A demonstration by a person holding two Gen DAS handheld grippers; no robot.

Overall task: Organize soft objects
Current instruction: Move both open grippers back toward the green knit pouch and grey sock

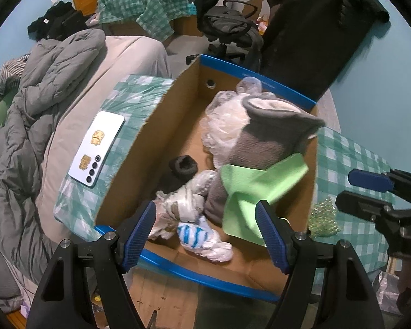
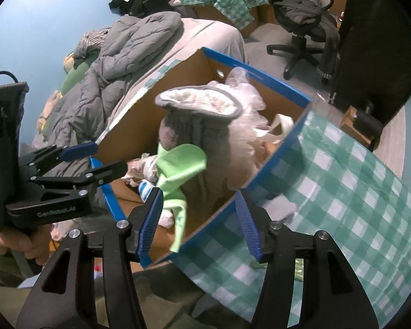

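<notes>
Both pairs of blue-padded fingers stand apart and grip nothing: the left gripper (image 1: 205, 235) hangs over the near end of the blue-rimmed cardboard box (image 1: 183, 270), the right gripper (image 2: 200, 219) above its near right corner. Inside, a crumpled light green cloth (image 1: 256, 189) lies against a grey fleece-lined sock (image 1: 268, 134) by crinkled clear plastic bags (image 1: 222, 126)

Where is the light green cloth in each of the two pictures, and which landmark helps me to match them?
Left wrist view: the green cloth is right of centre, in the cardboard box, in front of the grey sock.
Right wrist view: the cloth is at the centre, low, in front of the same sock.
Shared landmark: the box's blue rim.
</notes>
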